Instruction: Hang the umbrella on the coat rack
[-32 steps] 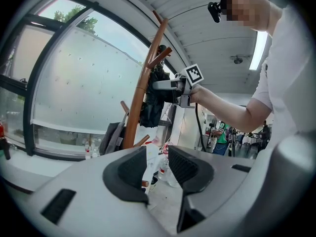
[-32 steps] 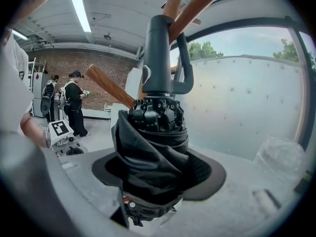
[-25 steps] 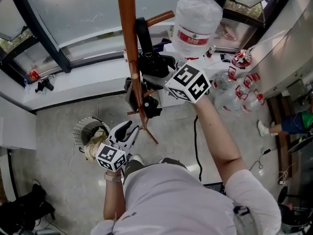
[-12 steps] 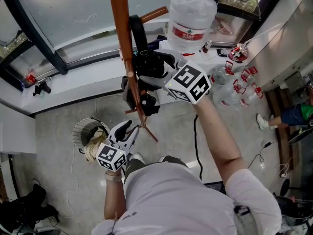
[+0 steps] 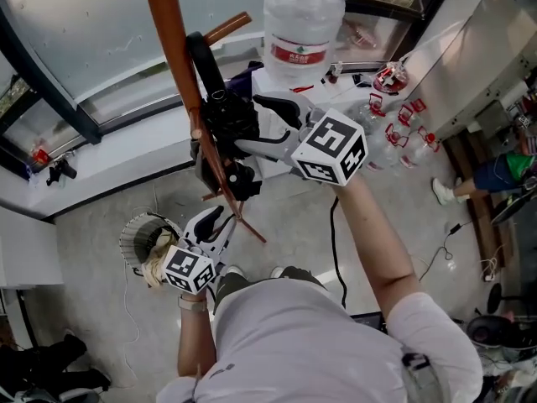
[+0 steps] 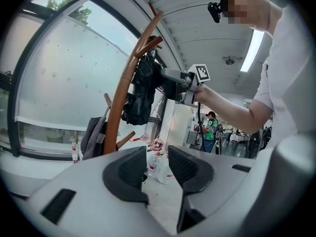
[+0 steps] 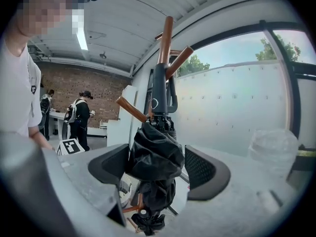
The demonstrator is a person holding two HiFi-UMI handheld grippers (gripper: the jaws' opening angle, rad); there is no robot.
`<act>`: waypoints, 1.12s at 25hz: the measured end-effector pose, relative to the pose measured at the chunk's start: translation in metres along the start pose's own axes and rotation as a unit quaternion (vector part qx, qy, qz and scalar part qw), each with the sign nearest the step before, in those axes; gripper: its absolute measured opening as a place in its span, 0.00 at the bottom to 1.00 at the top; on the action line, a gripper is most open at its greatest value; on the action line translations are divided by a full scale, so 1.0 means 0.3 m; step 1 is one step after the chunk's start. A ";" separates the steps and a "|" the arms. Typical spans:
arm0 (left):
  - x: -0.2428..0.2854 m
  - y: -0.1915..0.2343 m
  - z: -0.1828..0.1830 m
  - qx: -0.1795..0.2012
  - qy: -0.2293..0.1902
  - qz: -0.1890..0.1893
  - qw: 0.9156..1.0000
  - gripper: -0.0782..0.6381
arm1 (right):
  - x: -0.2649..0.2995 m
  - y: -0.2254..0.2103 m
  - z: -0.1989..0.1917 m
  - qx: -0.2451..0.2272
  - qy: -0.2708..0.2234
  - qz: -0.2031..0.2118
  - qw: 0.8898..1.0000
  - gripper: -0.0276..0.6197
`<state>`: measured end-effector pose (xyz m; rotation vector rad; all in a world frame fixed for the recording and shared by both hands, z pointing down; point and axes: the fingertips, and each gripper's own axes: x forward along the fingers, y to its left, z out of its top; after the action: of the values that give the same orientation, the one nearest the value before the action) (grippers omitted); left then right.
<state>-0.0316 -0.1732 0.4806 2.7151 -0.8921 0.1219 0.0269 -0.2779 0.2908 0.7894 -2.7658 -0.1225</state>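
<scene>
The black folded umbrella (image 5: 220, 133) hangs by its handle (image 7: 160, 90) from a peg of the brown wooden coat rack (image 5: 180, 65). My right gripper (image 5: 252, 124) stands open with its jaws on either side of the umbrella's bundled fabric (image 7: 154, 157). A gap shows at the right pad, and the fabric brushes the left one. Lower down, by the rack's foot, my left gripper (image 5: 220, 222) is open and holds nothing. In the left gripper view the rack (image 6: 123, 93), the umbrella (image 6: 140, 90) and the right gripper (image 6: 170, 78) all show above the open jaws.
A big water jug (image 5: 302, 32) stands just right of the rack, with small bottles (image 5: 394, 116) beyond it. A round wire bin (image 5: 147, 238) sits on the floor at the left. A grey bag (image 6: 94, 135) hangs low on the rack. People (image 6: 210, 130) stand far behind.
My right gripper's jaws have spread wider around the umbrella and the hand has drawn back a little. The umbrella stays hanging on the rack. The left gripper has hardly moved.
</scene>
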 end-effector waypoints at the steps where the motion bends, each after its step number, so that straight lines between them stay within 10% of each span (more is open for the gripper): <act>1: 0.009 -0.005 0.002 0.002 0.002 -0.005 1.000 0.28 | -0.018 -0.002 -0.001 0.005 -0.006 -0.005 1.000 0.58; 28: 0.298 -0.174 0.059 0.033 0.025 -0.149 0.988 0.28 | -0.499 0.068 -0.415 0.126 -0.065 -0.241 0.960 0.27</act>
<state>0.0711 -0.1890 0.4660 2.8561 -0.4679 0.1603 0.1728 -0.1825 0.3797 1.5656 -2.6771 0.0928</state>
